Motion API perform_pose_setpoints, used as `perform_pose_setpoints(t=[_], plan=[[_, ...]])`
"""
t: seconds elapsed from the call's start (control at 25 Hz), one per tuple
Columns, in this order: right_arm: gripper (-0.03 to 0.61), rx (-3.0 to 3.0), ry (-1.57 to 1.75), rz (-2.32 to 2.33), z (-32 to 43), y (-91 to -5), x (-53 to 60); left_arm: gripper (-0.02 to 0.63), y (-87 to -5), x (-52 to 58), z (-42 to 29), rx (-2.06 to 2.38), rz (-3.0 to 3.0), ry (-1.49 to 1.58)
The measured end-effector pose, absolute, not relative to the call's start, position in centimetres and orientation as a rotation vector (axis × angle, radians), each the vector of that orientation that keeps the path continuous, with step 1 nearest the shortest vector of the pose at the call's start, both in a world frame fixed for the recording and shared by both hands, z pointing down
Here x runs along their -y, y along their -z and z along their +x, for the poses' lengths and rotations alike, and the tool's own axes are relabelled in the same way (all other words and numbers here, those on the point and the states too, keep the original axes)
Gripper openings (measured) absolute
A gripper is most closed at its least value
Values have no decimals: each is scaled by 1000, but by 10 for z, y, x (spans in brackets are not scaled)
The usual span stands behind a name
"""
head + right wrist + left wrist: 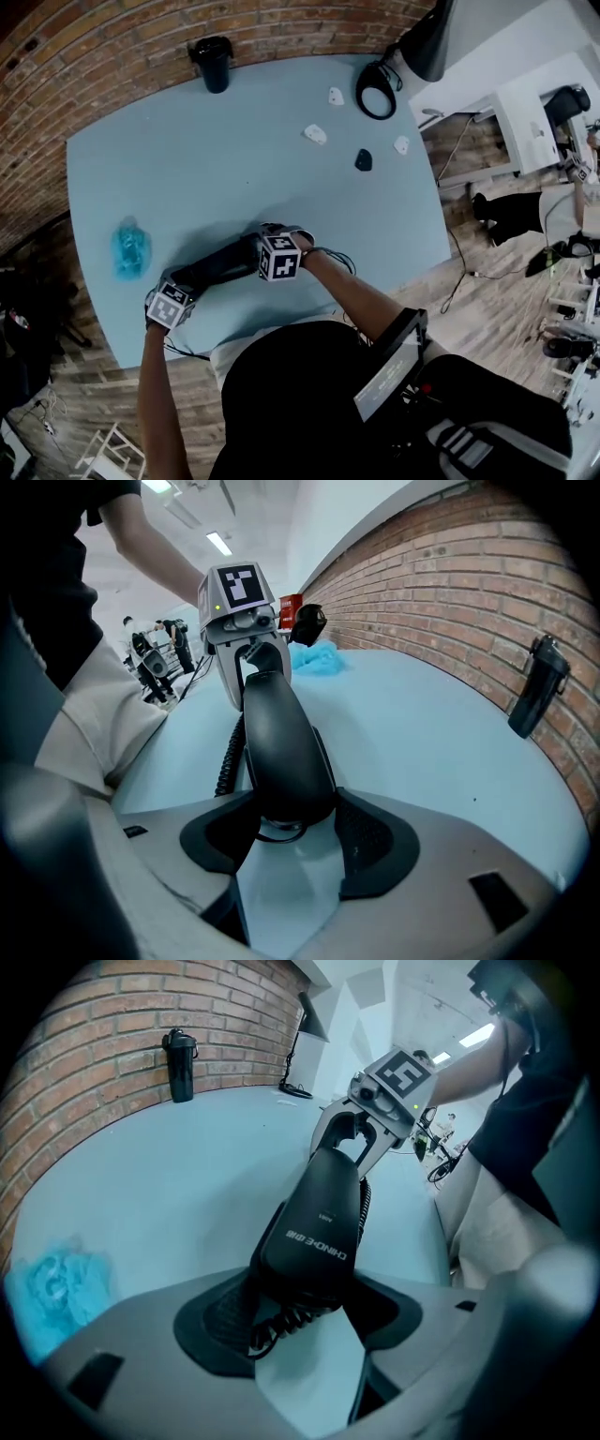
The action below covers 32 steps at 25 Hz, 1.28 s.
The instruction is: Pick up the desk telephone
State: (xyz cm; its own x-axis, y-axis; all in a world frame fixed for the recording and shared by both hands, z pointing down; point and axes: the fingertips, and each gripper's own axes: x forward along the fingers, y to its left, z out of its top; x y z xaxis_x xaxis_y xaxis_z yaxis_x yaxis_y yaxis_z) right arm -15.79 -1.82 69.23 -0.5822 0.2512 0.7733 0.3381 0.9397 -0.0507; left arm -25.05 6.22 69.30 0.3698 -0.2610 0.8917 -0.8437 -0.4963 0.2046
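A black telephone handset [220, 265] with a coiled cord is held between my two grippers over the light blue table [234, 169], near its front edge. My left gripper [187, 281] is shut on the handset's left end, and my right gripper [256, 253] is shut on the other end. In the left gripper view the handset [314, 1232] runs away from my left gripper [305, 1307] to the right gripper [361, 1133], with the cord [281, 1321] looping under it. In the right gripper view my right gripper [295, 832] clamps the handset [281, 752], and the cord [228, 752] hangs on its left.
A crumpled blue cloth [130, 248] lies at the table's left. A black bottle [213, 63] stands at the far edge by the brick wall. Small white pieces [315, 134] and a black piece [364, 159] lie far right, beside a black ring-shaped stand [377, 94].
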Motion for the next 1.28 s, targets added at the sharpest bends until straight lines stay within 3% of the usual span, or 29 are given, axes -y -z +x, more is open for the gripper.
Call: perform_pose_setpoints(t=[1.28], plan=[[244, 2263, 138, -314, -69, -669, -41, 304, -672, -111, -165, 965, 2120, -1044]])
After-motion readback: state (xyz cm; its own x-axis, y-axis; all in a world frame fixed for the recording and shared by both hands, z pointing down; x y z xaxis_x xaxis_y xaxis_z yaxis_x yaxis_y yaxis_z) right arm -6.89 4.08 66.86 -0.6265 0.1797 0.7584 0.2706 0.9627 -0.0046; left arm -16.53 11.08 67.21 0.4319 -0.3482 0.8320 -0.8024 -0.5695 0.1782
